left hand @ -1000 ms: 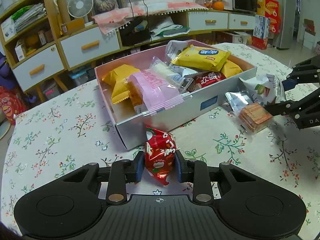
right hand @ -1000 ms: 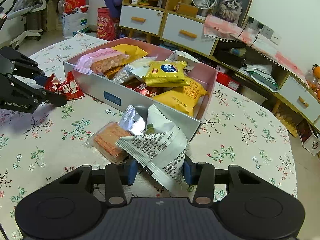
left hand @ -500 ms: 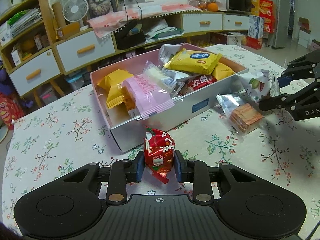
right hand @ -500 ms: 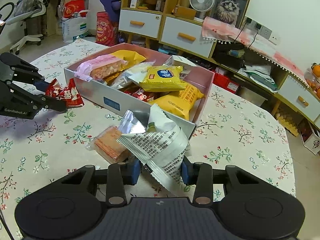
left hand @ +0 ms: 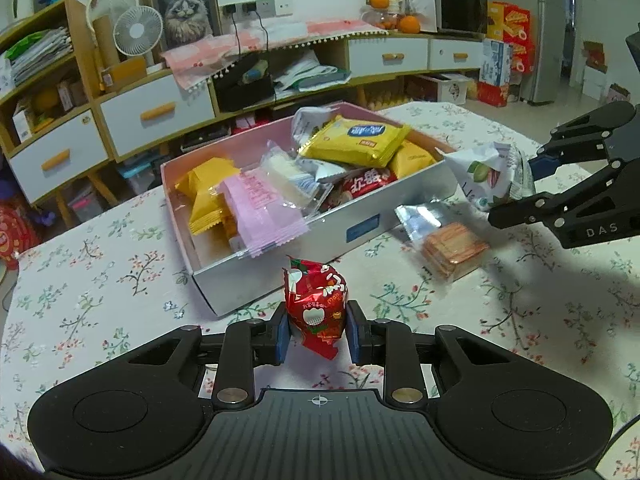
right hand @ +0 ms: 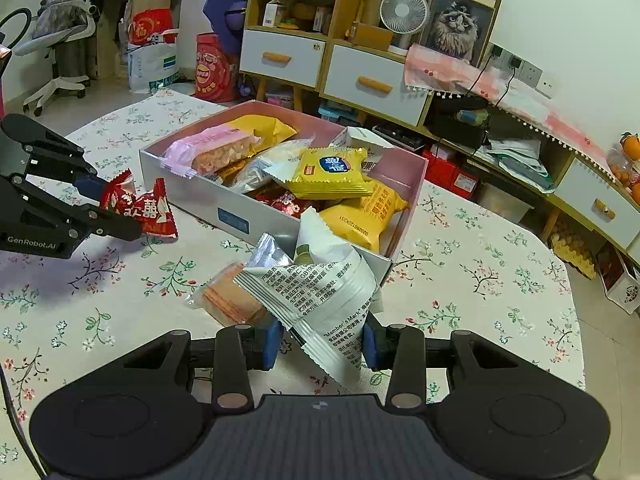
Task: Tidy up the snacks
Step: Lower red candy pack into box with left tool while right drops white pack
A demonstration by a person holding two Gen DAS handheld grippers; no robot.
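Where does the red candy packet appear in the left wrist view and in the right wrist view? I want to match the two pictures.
Left wrist view: the red candy packet is at bottom centre, pinched in the left gripper, in front of the snack box.
Right wrist view: the same packet is at the left edge, in the left gripper, left of the box.
Shared landmark: the snack box, with its blue label.

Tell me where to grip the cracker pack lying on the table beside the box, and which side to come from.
Grip the cracker pack across the narrow width of the cracker stack, coming from above. It lies flat on the tablecloth, so only its top and sides are open. Its crumpled foil end points at the box and looks too flimsy to hold. A white packet overlaps it in the right wrist view.
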